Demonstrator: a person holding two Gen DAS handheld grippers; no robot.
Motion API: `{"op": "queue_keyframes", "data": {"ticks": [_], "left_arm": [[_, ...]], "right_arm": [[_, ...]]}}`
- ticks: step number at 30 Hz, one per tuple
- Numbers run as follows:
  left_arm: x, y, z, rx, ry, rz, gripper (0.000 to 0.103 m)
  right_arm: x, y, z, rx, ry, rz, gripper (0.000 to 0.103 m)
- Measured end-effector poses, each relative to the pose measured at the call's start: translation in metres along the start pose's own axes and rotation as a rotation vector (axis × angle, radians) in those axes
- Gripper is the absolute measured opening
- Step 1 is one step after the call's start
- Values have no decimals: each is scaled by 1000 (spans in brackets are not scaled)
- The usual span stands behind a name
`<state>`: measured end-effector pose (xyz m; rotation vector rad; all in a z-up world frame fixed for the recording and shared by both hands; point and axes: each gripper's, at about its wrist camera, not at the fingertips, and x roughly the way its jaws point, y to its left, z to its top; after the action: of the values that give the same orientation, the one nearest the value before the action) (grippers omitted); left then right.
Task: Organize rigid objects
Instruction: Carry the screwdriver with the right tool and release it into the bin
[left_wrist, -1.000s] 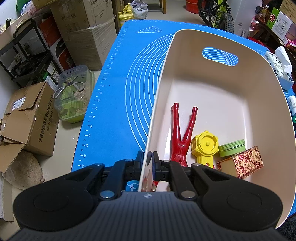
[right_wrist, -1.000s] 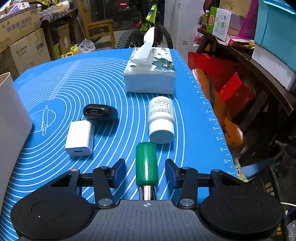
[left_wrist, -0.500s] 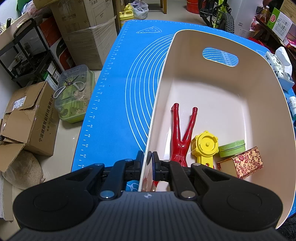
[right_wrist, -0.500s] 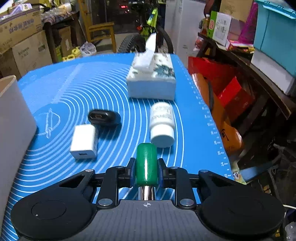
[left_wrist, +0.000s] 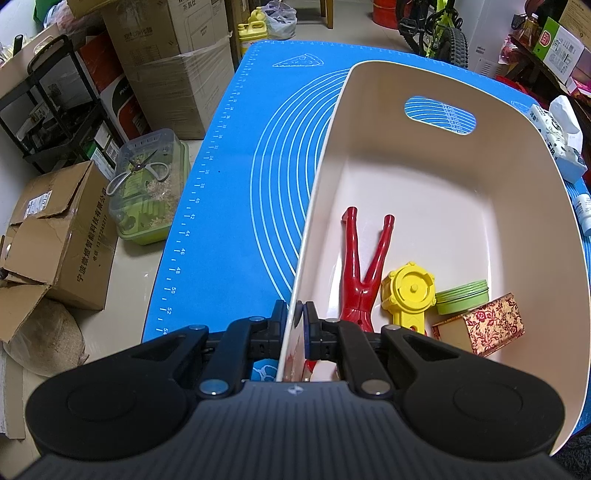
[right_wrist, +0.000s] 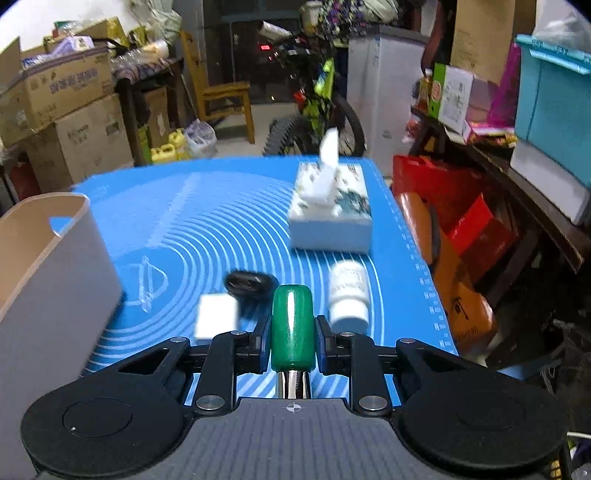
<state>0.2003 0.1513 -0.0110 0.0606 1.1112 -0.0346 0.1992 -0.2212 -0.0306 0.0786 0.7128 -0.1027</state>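
Note:
My left gripper (left_wrist: 295, 314) is shut on the near left rim of the cream bin (left_wrist: 443, 177). Inside the bin lie a red forked tool (left_wrist: 360, 273), a yellow round gadget (left_wrist: 408, 291), a green tin (left_wrist: 461, 297) and a floral box (left_wrist: 484, 325). My right gripper (right_wrist: 291, 332) is shut on a green-handled tool (right_wrist: 292, 328) with a metal shaft and holds it above the blue mat (right_wrist: 177, 229). Below it lie a white charger (right_wrist: 216, 319), a black case (right_wrist: 251, 284) and a white pill bottle (right_wrist: 349, 293). The bin's wall (right_wrist: 55, 266) stands to the left.
A tissue box (right_wrist: 330, 218) sits at the mat's far right. The mat's right edge drops to red bags (right_wrist: 461, 229). Left of the table, on the floor, are cardboard boxes (left_wrist: 55, 236) and a clear container with scissors (left_wrist: 147, 184).
My right gripper closed on the green-handled tool and lifted it off the mat, tilting the view upward. My left gripper kept its hold on the bin rim.

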Motion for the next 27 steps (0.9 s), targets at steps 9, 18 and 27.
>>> {"op": "queue_keyframes", "data": {"ticks": [9, 18, 27], "left_arm": [[0, 0, 0, 0, 0, 0, 11], [0, 0, -1, 4, -1, 1, 11], [1, 0, -2, 2, 1, -3, 11]], "right_arm": [[-37, 37, 21, -24, -132, 73, 33], [-54, 81, 37, -37, -203, 167, 33], [-57, 141, 42, -101, -211, 287, 33]]}}
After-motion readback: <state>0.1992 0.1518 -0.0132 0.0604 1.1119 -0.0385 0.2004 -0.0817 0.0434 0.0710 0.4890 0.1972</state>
